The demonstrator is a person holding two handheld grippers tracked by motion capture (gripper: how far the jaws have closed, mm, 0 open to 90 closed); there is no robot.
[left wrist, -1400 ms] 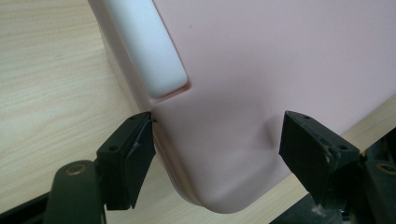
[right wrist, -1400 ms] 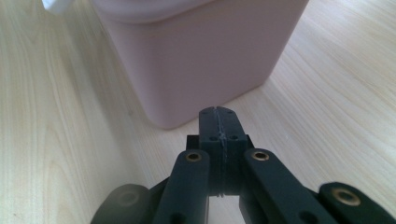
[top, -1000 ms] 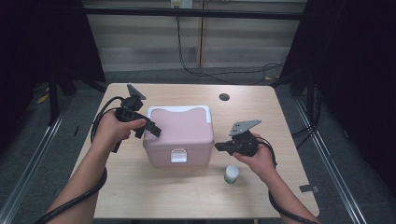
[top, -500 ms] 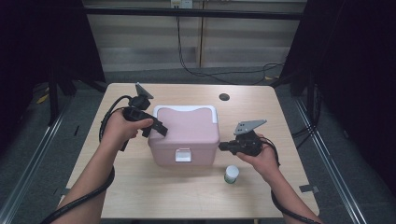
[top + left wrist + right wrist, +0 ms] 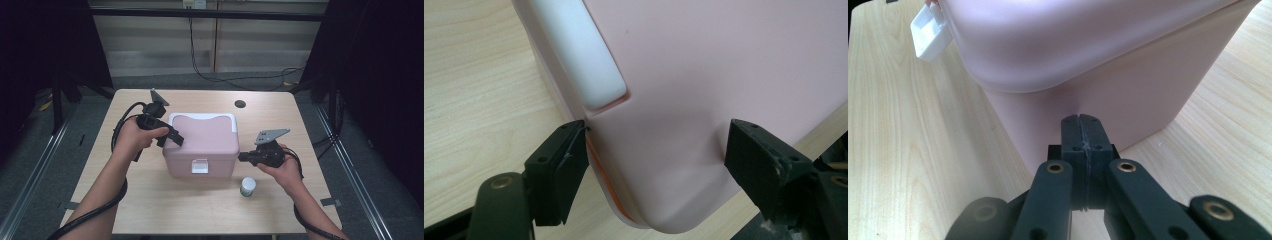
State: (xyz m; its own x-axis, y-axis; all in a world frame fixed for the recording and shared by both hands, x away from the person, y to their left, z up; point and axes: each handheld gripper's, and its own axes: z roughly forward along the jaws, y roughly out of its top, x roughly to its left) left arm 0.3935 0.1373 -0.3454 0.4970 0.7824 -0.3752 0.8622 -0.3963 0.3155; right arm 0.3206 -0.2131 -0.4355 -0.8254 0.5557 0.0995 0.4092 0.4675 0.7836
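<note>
The wooden bench (image 5: 150, 210) carries a pink box (image 5: 205, 145) at frame centre, lid on and white front latch (image 5: 199, 166) apparently still down, so opening looks undone. The left hand-held gripper (image 5: 654, 155) straddles the lid's corner, jaws spread. The right hand-held gripper (image 5: 1083, 135), pressed together and empty, points at the box's side. A small jar (image 5: 247, 186) stands lower right.

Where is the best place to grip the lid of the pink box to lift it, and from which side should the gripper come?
Probably the lid's overhanging rim at a rounded corner, coming from the side. The lid is broad and smooth on top, but its edge juts past the pink box. The left gripper already stands open around the lid's left corner.
</note>
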